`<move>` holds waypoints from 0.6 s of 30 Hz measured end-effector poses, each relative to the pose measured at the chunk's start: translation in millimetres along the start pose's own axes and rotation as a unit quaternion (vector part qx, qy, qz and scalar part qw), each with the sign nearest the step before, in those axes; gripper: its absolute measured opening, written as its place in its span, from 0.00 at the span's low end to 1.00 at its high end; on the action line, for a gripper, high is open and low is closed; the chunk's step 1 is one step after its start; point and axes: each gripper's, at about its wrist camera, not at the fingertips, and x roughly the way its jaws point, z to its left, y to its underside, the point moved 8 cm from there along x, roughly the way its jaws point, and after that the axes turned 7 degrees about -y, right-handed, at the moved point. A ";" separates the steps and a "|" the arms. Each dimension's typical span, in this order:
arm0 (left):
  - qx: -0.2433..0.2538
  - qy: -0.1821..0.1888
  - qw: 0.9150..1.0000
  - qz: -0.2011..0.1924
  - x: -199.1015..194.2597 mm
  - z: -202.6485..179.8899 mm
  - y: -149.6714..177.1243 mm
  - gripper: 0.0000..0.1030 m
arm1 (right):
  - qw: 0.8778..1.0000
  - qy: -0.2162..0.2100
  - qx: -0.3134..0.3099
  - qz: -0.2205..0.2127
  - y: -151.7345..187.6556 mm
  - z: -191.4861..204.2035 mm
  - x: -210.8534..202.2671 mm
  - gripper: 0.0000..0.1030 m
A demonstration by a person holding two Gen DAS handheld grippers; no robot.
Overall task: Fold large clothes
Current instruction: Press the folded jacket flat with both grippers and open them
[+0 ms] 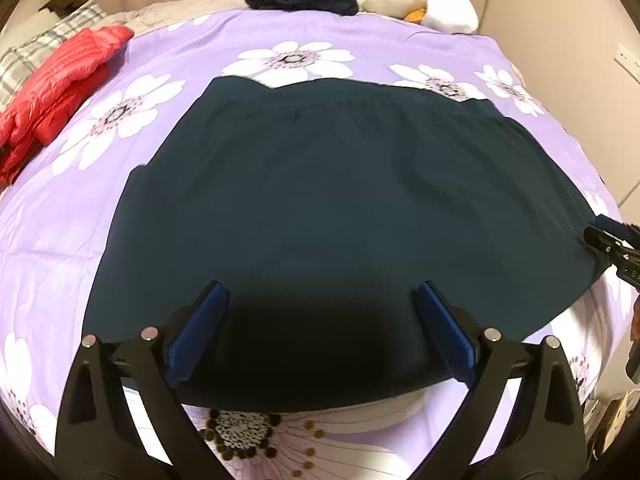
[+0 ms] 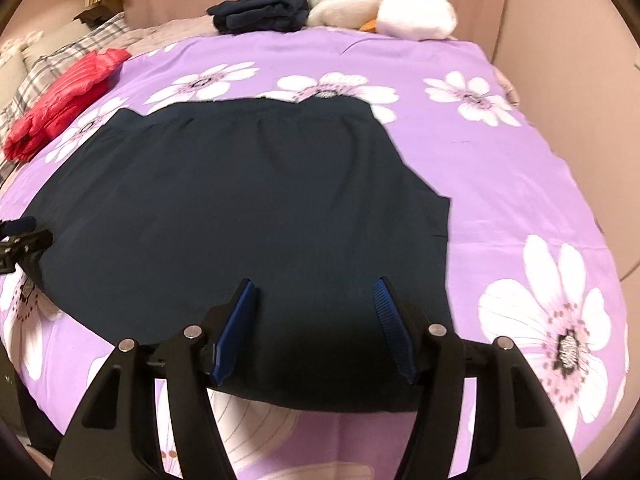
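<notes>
1. Two grippers, left gripper (image 1: 320, 332) and right gripper (image 2: 316, 328), jaws apart above near hem of flat dark teal fabric garment (image 1: 340, 200) on purple floral bedsheet (image 1: 200, 52).
2. Only in left view: wall socket (image 1: 628, 62) at 2 o'clock.
3. Both views: red puffer jacket (image 2: 60, 92) at 10 o'clock.

Warm indoor light; heavy fisheye bending; dark vignetted corners; soft, slightly blurred edges.

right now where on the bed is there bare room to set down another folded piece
Free: the purple floral bedspread to the right of the dark garment, and the strip between its far edge and the folded dark clothes. Crowded: the far left by the red puffer jacket, and the head end with the folded clothes and white plush toy.
</notes>
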 end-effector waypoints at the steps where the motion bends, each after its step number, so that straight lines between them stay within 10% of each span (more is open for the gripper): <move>1: 0.003 0.001 1.000 -0.003 -1.5 -3.5 -0.8 0.96 | 1.000 -0.010 -0.005 -0.008 -3.4 6.3 -4.0 0.61; 18: 0.057 -0.018 0.998 -0.018 17.8 -61.8 -23.4 0.98 | 0.997 -0.074 -0.031 -0.001 -38.0 89.5 47.9 0.68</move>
